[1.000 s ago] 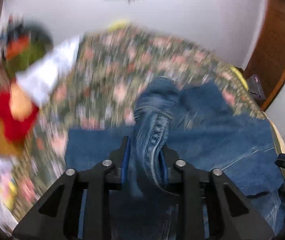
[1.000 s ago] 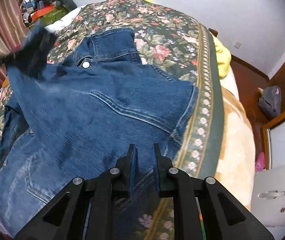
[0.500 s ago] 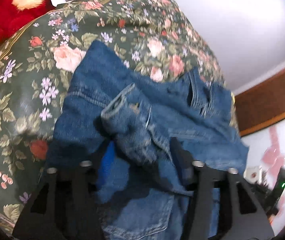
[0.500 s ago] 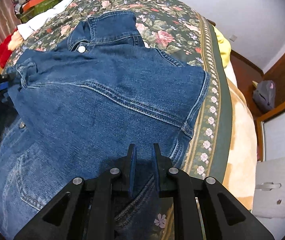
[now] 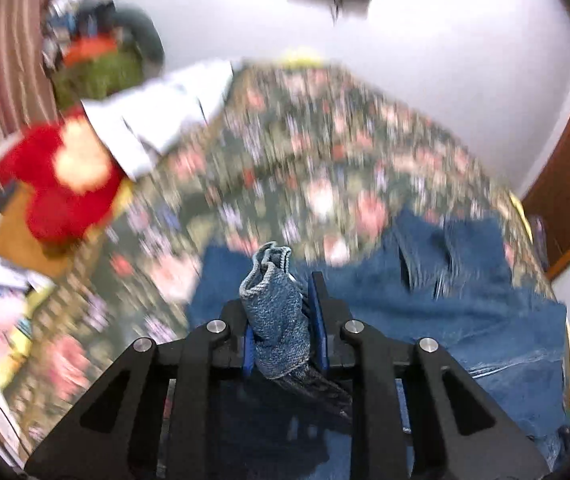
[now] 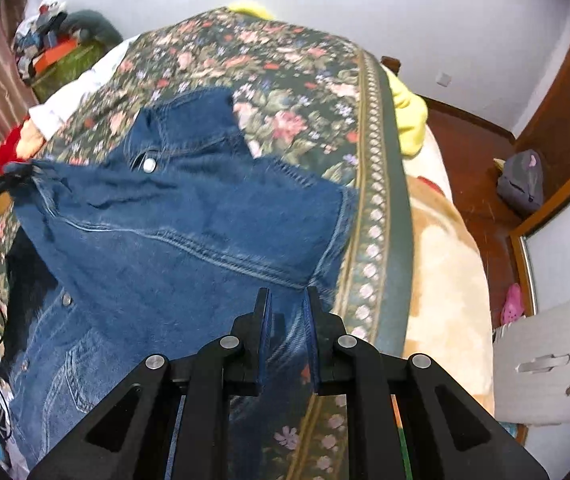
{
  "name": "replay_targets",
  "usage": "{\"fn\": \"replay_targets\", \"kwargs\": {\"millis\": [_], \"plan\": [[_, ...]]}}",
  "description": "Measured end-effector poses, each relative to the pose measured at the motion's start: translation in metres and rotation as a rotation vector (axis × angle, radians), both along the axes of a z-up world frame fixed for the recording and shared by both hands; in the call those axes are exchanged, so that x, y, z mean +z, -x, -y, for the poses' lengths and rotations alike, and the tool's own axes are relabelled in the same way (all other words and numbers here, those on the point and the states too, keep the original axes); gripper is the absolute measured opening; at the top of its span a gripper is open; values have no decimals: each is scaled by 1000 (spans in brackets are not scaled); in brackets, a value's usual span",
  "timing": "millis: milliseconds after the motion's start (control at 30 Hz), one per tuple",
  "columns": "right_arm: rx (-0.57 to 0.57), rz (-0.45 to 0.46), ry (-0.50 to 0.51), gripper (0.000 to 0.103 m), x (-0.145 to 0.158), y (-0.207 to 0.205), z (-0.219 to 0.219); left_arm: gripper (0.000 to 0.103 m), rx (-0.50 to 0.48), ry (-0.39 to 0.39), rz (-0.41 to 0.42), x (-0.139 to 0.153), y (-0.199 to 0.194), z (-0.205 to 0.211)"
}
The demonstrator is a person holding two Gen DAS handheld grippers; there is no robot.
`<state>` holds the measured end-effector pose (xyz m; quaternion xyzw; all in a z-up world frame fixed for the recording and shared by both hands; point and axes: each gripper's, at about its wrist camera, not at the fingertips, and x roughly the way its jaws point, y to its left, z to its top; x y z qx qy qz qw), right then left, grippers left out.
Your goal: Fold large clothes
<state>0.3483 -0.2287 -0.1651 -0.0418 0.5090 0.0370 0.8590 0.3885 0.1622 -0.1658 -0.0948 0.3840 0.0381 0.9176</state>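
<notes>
A blue denim jacket (image 6: 189,232) lies spread on the floral bedspread (image 6: 285,64), collar and snap button toward the far side. My right gripper (image 6: 287,300) is shut on the jacket's near right edge. My left gripper (image 5: 281,280) is shut on a bunched fold of the jacket's denim (image 5: 277,304), with the rest of the jacket (image 5: 465,304) stretching to its right. The left gripper shows at the left edge of the right wrist view, holding the jacket's far left corner (image 6: 25,170) raised.
A red plush toy (image 5: 57,184) and a white garment (image 5: 157,116) lie at the bed's far left. A yellow pillow (image 6: 405,116) sits past the bed's right border. A wooden floor, a grey bag (image 6: 521,180) and a white box (image 6: 549,360) are right of the bed.
My left gripper has swung up and back with the denim fold in it, so its view now looks level across the bed. The right gripper keeps its hold; the jacket's left side has shifted.
</notes>
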Motion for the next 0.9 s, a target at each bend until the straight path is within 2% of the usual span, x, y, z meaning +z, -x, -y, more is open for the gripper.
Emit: {"fn": "replay_targets", "kwargs": {"millis": [100,167,267,333,400,467,500,533,567,600,733,900], "plan": [[-4,-23,-20,12,-10,-6,0,23,-22,-83,28,5,5,-1],[4,-58,-34,12,-24,-10,-2,23,-20,-100,-14,-7,4,-5],[19,-110,5,12,-54,-14,-10,24,-15,-107,-112,-42,8,-13],[37,-100,25,12,-63,-13,-12,30,-8,-110,-171,-64,11,-12],[50,-80,44,12,-63,-9,-14,39,-4,-122,-170,-73,19,-11],[42,-63,88,27,-62,-7,-12,47,7,-143,-165,-74,27,-11],[15,-45,146,55,-62,-5,-11,51,7,-140,-170,-74,30,-13],[-9,-25,201,88,-62,-5,-9,54,8,-139,-179,-74,33,-15],[-27,7,244,96,-61,-3,-6,59,12,-140,-191,-75,35,-17],[-19,22,231,98,-61,1,-2,63,11,-135,-203,-76,38,-21],[-33,-36,93,98,-61,5,17,74,0,-97,-206,-72,54,-37],[-42,-41,33,98,-54,5,24,74,19,-70,-221,-53,67,-51]]}}
